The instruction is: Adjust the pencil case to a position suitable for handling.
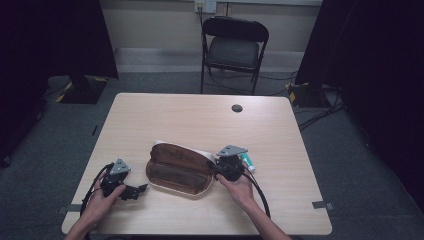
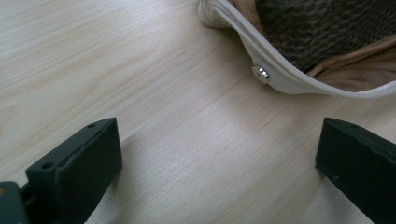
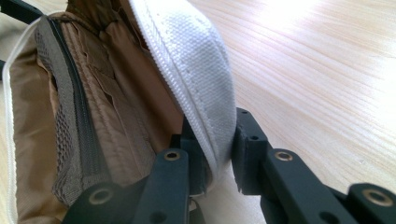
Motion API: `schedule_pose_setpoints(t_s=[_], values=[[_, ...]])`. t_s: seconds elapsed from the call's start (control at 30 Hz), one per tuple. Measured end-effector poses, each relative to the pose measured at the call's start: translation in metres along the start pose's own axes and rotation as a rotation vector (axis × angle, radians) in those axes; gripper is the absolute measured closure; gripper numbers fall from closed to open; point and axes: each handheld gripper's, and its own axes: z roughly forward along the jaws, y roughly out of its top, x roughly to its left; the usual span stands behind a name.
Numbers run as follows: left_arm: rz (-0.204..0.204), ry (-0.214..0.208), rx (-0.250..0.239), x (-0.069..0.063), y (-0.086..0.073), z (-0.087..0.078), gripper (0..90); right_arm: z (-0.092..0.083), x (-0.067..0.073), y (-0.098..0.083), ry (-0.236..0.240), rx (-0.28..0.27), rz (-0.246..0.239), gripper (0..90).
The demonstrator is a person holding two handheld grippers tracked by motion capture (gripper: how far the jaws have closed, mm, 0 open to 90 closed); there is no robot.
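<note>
1. Two grippers at work on one wooden table [image 1: 210, 120], each in a person's hand coming in from the near edge.
2. Open pouch [image 1: 179, 169] lying just nearer than the middle of the table, between the two grippers: white canvas outside, brown lining and a dark mesh pocket inside, near half flat on the wood, far half raised.
3. Right gripper [image 1: 218, 169] at the pouch's right end, held level and pointing left toward it.
4. Seen from the right gripper view, jaws clamped narrow on the white canvas wall of the pouch [image 3: 196, 70], one pad against the brown lining, the other against the outside cloth; zip teeth running along the pinched edge.
5. Left gripper [image 1: 140, 189] resting low on the table near the left front corner, just beside the pouch's left end but apart from it.
6. In the left gripper view, fingers [image 2: 77, 163] spread wide with bare wood between them, holding nothing; pouch rim [image 2: 299, 70] with a small metal stud lying beyond the tips, untouched.
7. Green-and-white tube [image 1: 247, 162] on the table just right of the right gripper, partly hidden behind it.
8. Small dark round disc [image 1: 237, 108] set in the far part of the tabletop, well apart from the pouch.
9. Black folding chair [image 1: 234, 45] on the floor past the far edge.
</note>
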Motion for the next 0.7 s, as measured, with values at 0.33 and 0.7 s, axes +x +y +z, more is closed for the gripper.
schedule_pose_setpoints(t_s=[0.33, 0.7], values=[[-0.010, -0.002, 0.000, 0.000, 0.000, 0.000, 0.0, -0.005, -0.008, -0.003, 0.030, 0.004, 0.003, 77.9], [-0.011, 0.003, -0.002, 0.000, 0.000, 0.000, 0.0, -0.017, -0.011, -0.008, 0.038, 0.008, -0.011, 78.1]])
